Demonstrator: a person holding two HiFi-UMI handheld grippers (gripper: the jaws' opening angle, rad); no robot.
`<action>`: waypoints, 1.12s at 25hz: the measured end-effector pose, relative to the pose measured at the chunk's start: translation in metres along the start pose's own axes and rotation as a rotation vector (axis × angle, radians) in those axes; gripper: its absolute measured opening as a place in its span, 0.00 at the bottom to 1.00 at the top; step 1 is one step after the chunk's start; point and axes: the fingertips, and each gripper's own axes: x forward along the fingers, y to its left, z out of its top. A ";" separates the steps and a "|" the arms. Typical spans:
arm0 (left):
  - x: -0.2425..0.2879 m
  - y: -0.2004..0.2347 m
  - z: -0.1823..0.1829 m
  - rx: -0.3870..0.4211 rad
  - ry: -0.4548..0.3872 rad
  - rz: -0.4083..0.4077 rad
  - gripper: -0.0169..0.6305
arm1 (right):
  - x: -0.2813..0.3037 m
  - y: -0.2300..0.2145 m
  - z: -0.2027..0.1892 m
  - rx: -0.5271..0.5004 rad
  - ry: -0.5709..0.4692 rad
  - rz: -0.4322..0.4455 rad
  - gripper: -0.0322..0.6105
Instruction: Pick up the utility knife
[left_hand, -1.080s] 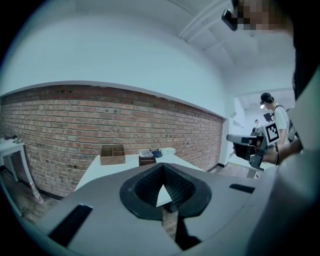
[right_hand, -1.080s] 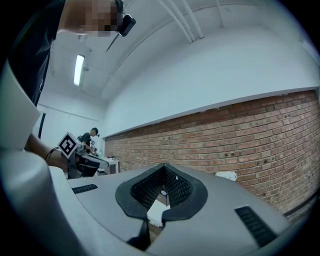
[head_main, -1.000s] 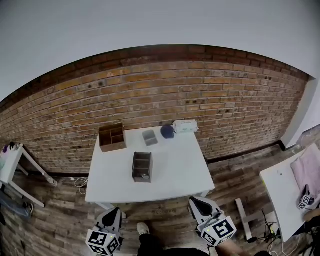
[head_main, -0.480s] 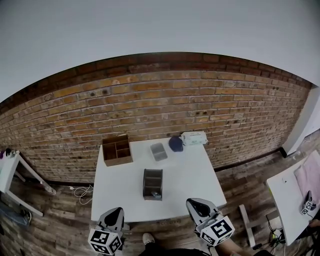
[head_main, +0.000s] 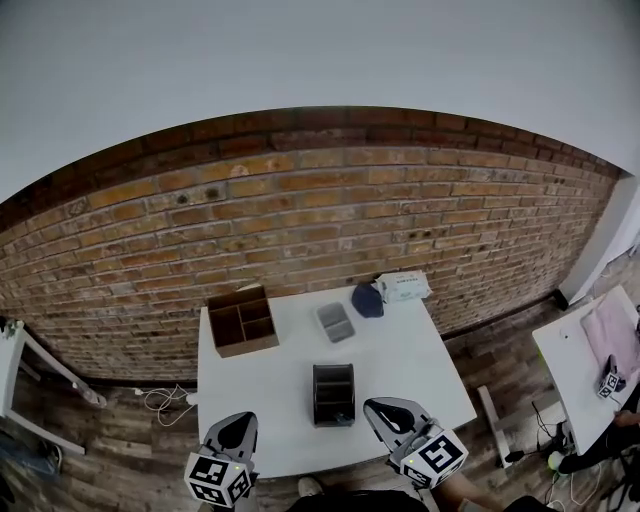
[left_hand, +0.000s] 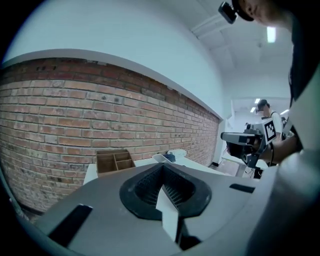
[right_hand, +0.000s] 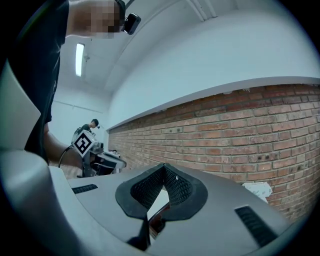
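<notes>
While the person is holding both tools low at the near edge of the white desk, the dark organiser is standing upright near the middle of the top. Just nearer than the organiser and to its left, the left hand-held gripper is pointing toward the brick wall. Its jaws are pressing together with nothing between them, and its own view is showing the two ribbed pads meeting at the tip. Just nearer than the organiser and to its right, the right hand-held gripper is pointing the same way, its jaws likewise closed and empty. Neither one is touching the organiser.

Beyond the organiser and to its left, a brown wooden box with open compartments is sitting at the far left corner. Straight beyond the organiser a small grey tray is lying. Farther back and to the right, a dark blue object is resting just beside a white packet close to the wall. Well to the right of the organiser, a second desk is carrying a pink cloth.

The utility knife is not standing out in any view. Nothing on the open top is reading as it, and the organiser's compartments are too dark and small to tell what they are holding.
</notes>
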 end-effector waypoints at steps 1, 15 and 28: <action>0.004 0.004 0.001 -0.003 -0.001 -0.016 0.01 | 0.007 -0.001 -0.001 -0.002 0.004 -0.004 0.05; 0.053 0.019 -0.002 -0.019 0.042 -0.071 0.01 | 0.045 -0.023 -0.050 -0.228 0.207 0.037 0.05; 0.066 0.003 -0.008 -0.048 0.078 -0.035 0.01 | 0.048 0.009 -0.149 -0.430 0.398 0.324 0.17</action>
